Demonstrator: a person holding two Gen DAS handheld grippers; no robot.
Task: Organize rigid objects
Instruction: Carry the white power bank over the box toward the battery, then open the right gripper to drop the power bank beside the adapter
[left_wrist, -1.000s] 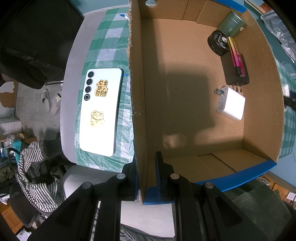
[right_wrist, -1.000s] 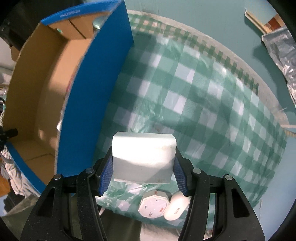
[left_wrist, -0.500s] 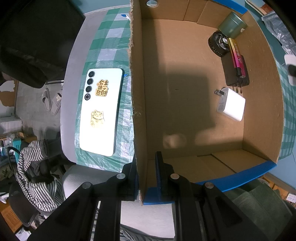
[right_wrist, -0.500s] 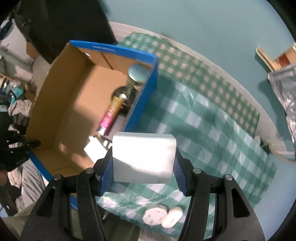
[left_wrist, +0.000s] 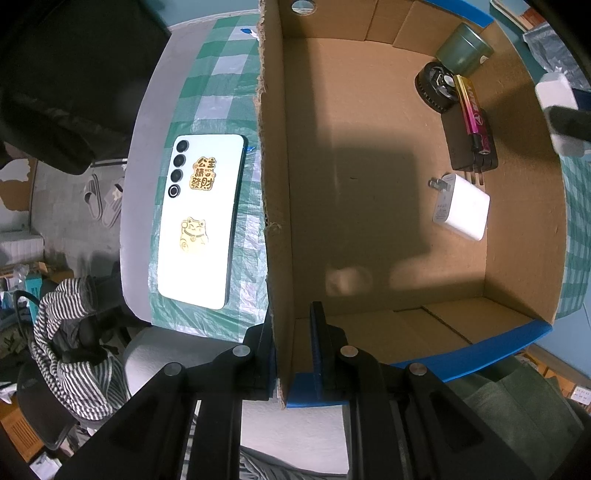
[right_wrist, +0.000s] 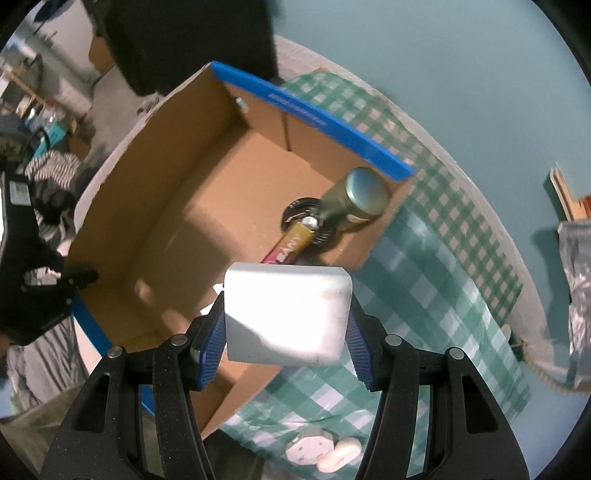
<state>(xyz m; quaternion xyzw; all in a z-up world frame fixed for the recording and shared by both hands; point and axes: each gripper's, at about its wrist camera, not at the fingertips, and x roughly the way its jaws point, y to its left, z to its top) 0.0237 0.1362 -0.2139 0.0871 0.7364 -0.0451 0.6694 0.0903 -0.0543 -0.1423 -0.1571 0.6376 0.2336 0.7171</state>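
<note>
Left wrist view: the near wall of the cardboard box (left_wrist: 388, 177) is seen pinched between the jaws of the left gripper (left_wrist: 291, 354), which are closed down to the thickness of the cardboard, one inside and one outside. Toward two o'clock on the box floor, a white charger (left_wrist: 461, 212), a black block (left_wrist: 469, 142), a pink tube (left_wrist: 471, 109), a black ribbed disc (left_wrist: 434, 90) and a green jar (left_wrist: 463, 55) are gathered. At nine o'clock, outside the box, a white phone (left_wrist: 201, 221) is laid on the checked cloth (left_wrist: 221, 81) of the counter. At three o'clock the carried piece is glimpsed beyond the far wall.

Right wrist view: a white block (right_wrist: 288, 314) is held squarely between the blue-padded jaws of the right gripper (right_wrist: 286, 330), which are spread to the block's full width. It is raised over the box's near-right wall, with the jar and tube at twelve o'clock beyond it. A white plug (right_wrist: 310, 448) and a small white case (right_wrist: 340, 452) are left on the cloth at six o'clock.

Risks are judged as follows: the wall could be clipped if the block is lowered too soon, and the charger could be struck if release is made directly above it. The box could be tipped if the left hold is loosened.
</note>
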